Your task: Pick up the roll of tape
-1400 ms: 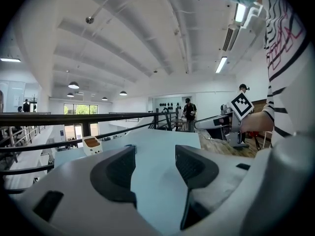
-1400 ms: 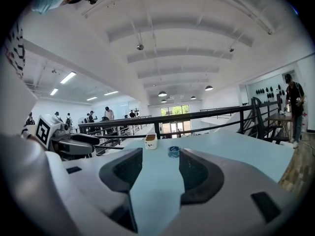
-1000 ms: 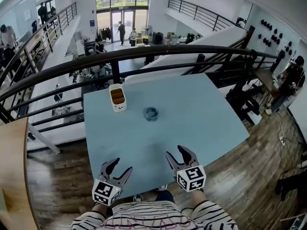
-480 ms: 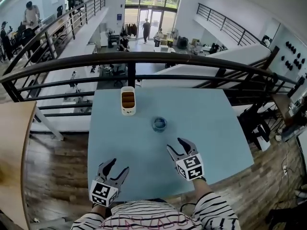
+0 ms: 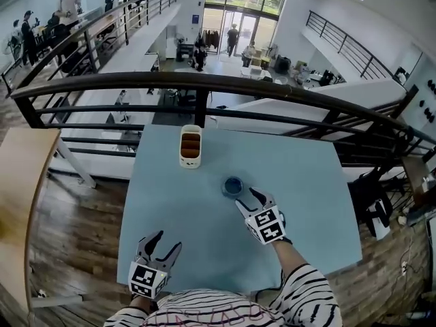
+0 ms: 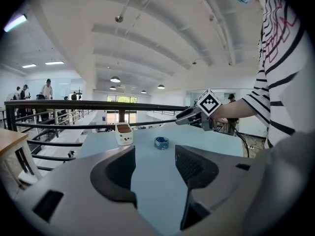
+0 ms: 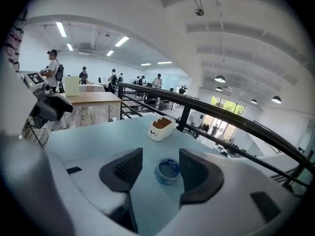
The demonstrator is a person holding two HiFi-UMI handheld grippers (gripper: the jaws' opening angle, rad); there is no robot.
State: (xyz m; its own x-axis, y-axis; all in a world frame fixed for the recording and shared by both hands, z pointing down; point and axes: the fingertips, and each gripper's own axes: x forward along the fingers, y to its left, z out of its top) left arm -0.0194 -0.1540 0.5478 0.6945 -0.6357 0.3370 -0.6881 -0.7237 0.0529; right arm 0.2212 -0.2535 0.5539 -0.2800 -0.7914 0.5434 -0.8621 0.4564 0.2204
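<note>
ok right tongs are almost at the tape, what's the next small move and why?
Probably ease the right gripper a little forward and down so its tongs straddle the roll of tape, then close. The tongs stand open, and the roll lies flat on the table just ahead of their tips, lined up with the gap.

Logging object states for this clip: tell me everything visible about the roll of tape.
The roll of tape is a small blue ring with an open core. It lies flat on the light blue table, near the table's middle. Only the table appears to touch it. The right gripper, jaws apart, sits just short of it, lined up so the roll shows between them.
</note>
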